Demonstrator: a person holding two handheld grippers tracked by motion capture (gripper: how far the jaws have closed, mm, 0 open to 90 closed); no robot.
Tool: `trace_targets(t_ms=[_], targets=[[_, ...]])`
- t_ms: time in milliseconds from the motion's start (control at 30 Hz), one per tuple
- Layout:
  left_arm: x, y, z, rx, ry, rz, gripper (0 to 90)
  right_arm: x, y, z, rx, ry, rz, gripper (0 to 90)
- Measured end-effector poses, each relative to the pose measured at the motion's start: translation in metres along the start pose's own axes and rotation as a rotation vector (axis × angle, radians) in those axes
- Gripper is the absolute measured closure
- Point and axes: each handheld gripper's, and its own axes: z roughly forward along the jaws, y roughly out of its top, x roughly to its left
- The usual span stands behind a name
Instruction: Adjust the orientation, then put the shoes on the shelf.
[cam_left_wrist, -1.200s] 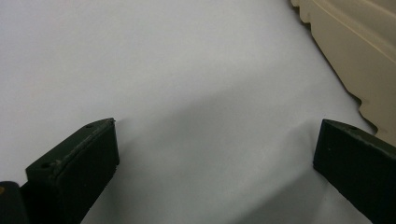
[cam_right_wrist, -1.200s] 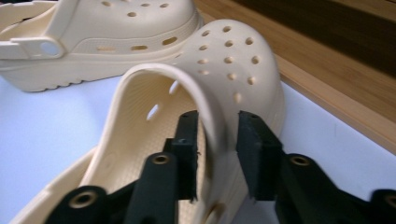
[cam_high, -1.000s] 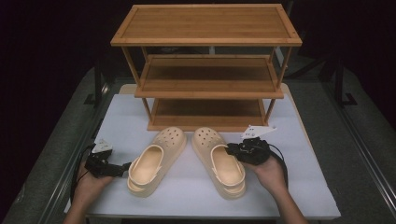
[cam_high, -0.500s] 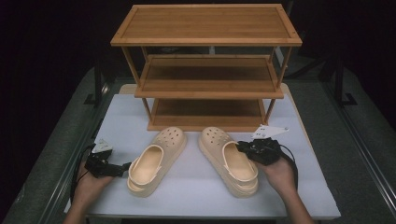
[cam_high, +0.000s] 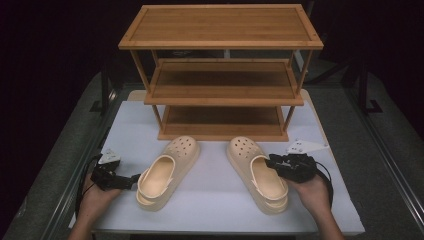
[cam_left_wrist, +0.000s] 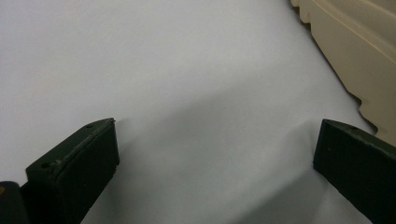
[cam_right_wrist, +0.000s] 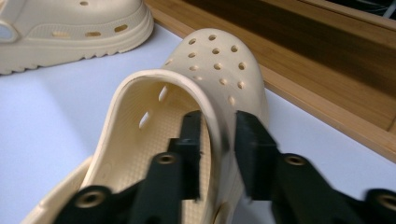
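Jaws of our right gripper (cam_right_wrist: 218, 154) pinch the right clog's (cam_high: 257, 172) side wall at lower right; left gripper (cam_left_wrist: 215, 158) gapes beside the left clog (cam_high: 165, 172). Next we'd judge lifting toward the rack (cam_high: 222, 95).

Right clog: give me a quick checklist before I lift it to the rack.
1. Right gripper jaws pinch the right clog wall, one inside, one outside: ok.
2. Grip depth on the rim: cannot tell.
3. Bottom shelf of the rack bare: ok.
4. Left clog apart from the right one: ok.
5. Left gripper open, jaws around bare table, beside the left clog: ok.
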Motion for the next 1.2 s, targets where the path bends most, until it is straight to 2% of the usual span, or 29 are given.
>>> trace_targets(t_ms=[67, 100, 200, 333, 633, 700, 733, 833, 900, 1000, 1033, 1133, 1200], targets=[[0.000, 0.000, 0.000, -0.001, -0.002, 0.000, 0.0, 0.000, -0.001, 0.001, 0.001, -0.005, 0.011, 55.4], [0.000, 0.000, 0.000, -0.001, -0.002, 0.000, 0.0, 0.000, -0.001, 0.001, 0.001, -0.005, 0.011, 55.4], [0.000, 0.003, -0.003, 0.002, -0.016, -0.008, 0.0, -0.001, -0.001, 0.002, -0.001, -0.009, 0.020, 47.9], [0.001, 0.009, -0.014, -0.020, -0.024, -0.004, 0.0, -0.004, -0.002, 0.003, 0.000, 0.002, 0.039, 40.8], [-0.007, 0.031, -0.044, -0.126, -0.098, 0.013, 0.0, -0.005, -0.001, 0.009, 0.008, 0.016, 0.045, 34.7], [-0.012, 0.036, -0.049, -0.138, -0.119, 0.030, 0.0, -0.006, -0.001, 0.010, 0.008, 0.019, 0.047, 33.4], [-0.018, 0.041, -0.051, -0.147, -0.147, 0.044, 0.0, -0.006, -0.001, 0.011, 0.007, 0.017, 0.051, 31.4], [-0.025, 0.046, -0.053, -0.160, -0.163, 0.063, 0.0, -0.006, 0.000, 0.012, 0.006, 0.015, 0.053, 30.1], [-0.033, 0.051, -0.055, -0.180, -0.184, 0.088, 6.2, -0.005, 0.000, 0.013, 0.006, 0.015, 0.052, 29.7], [-0.043, 0.058, -0.054, -0.187, -0.208, 0.112, 8.1, -0.005, 0.000, 0.015, 0.008, 0.013, 0.050, 29.2], [-0.046, 0.060, -0.053, -0.191, -0.213, 0.125, 11.6, -0.005, 0.000, 0.015, 0.009, 0.013, 0.051, 29.1], [-0.053, 0.066, -0.046, -0.179, -0.224, 0.148, 15.4, -0.005, 0.000, 0.016, 0.011, 0.015, 0.054, 29.0], [-0.057, 0.069, -0.040, -0.166, -0.235, 0.168, 23.0, -0.006, -0.001, 0.016, 0.009, 0.011, 0.054, 28.3]])
